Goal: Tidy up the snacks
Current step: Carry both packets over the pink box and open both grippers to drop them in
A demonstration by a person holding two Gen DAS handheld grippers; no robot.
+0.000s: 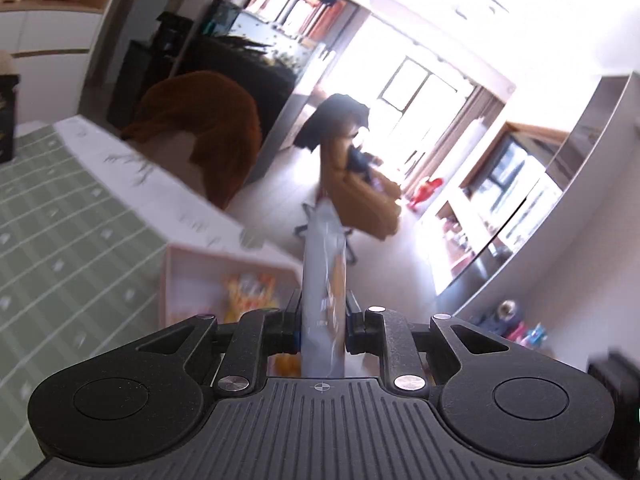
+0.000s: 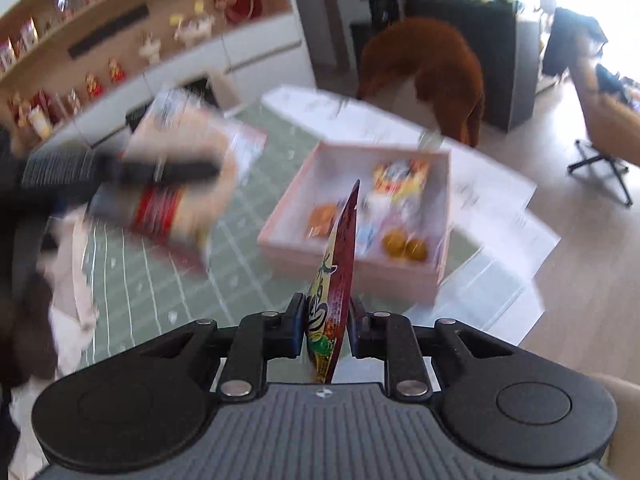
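Observation:
My left gripper [image 1: 322,318] is shut on a pale grey-blue snack bag [image 1: 323,280], held edge-on and lifted above the table. Below it sits the pink box [image 1: 188,264] with a yellow-orange packet inside. My right gripper [image 2: 325,320] is shut on a dark red and yellow snack packet [image 2: 338,264], also edge-on, raised over the near side of the pink box [image 2: 288,204]. That box holds several snacks, among them orange rounds [image 2: 404,246] and a colourful packet [image 2: 400,178]. In the right wrist view the left gripper [image 2: 160,170] appears blurred at left, carrying its bag [image 2: 180,148].
A green checked cloth [image 2: 160,288] covers the table, with white paper sheets [image 2: 500,216] along its far edge. A brown furry chair [image 2: 432,64] stands beyond the table. Shelves with ornaments [image 2: 120,40] line the far wall. An office chair [image 1: 360,184] stands on the floor.

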